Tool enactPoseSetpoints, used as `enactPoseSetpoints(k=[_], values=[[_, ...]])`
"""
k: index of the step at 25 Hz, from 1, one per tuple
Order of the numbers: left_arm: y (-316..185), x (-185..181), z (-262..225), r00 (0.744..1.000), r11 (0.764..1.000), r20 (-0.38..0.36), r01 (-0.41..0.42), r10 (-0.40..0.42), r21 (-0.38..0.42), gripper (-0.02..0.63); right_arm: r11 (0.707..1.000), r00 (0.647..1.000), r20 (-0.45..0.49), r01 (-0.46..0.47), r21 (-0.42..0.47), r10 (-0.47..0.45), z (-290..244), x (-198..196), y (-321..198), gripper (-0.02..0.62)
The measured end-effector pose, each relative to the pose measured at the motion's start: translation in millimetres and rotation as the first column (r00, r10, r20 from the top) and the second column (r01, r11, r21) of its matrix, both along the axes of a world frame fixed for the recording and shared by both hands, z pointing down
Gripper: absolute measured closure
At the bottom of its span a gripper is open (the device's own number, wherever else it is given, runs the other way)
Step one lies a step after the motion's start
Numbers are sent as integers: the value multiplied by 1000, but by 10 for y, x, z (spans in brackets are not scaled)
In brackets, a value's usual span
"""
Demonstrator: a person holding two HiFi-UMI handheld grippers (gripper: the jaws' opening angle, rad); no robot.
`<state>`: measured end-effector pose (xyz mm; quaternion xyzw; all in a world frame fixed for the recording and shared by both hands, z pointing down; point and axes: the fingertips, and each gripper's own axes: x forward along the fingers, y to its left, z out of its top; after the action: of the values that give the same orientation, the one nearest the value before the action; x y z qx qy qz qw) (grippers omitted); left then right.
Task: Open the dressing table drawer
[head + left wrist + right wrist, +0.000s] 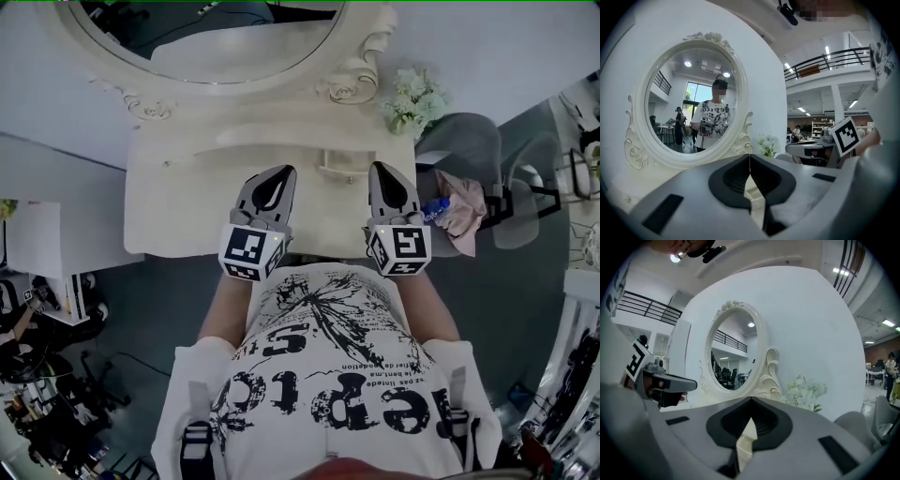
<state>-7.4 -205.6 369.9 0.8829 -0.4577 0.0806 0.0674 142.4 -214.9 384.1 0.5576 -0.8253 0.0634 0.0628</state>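
Left hand-held gripper (pixel 281 174) and right hand-held gripper (pixel 382 171) hover side by side over the cream tabletop (pixel 178 206), both pinched together and empty. The drawer (pixel 336 167) sits between their tips at 12 o'clock. Farther up is the oval mirror (pixel 216 47), with white flowers (pixel 412 98) at 1 o'clock. A grey chair (pixel 473 150) carrying pink cloth (pixel 461 214) stands at 3 o'clock on the grey floor (pixel 141 309).

Left gripper view: the jaws meet, and the mirror fills 10 o'clock against a white wall.

Right gripper view: the jaws are closed on nothing, with the mirror at 11 o'clock and the flowers at 2.
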Motion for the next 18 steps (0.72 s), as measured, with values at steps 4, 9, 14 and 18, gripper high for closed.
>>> enactPoseSetpoints(k=[4, 9, 14, 18], values=[[-16, 57, -123, 1000, 999, 0, 3, -3, 33, 586, 999, 1000, 15, 18, 33, -19, -132, 43, 1, 578], [-34, 134, -189, 1000, 999, 7, 3, -4, 51, 586, 999, 1000, 11, 24, 39, -25, -164, 122, -29, 578], [-57, 200, -192, 1000, 999, 8, 4, -5, 52, 586, 999, 999, 13, 33, 33, -34, -142, 155, -52, 578], [-73, 234, -200, 1000, 999, 10, 5, -6, 53, 586, 999, 999, 14, 35, 33, -36, -127, 169, -69, 578]])
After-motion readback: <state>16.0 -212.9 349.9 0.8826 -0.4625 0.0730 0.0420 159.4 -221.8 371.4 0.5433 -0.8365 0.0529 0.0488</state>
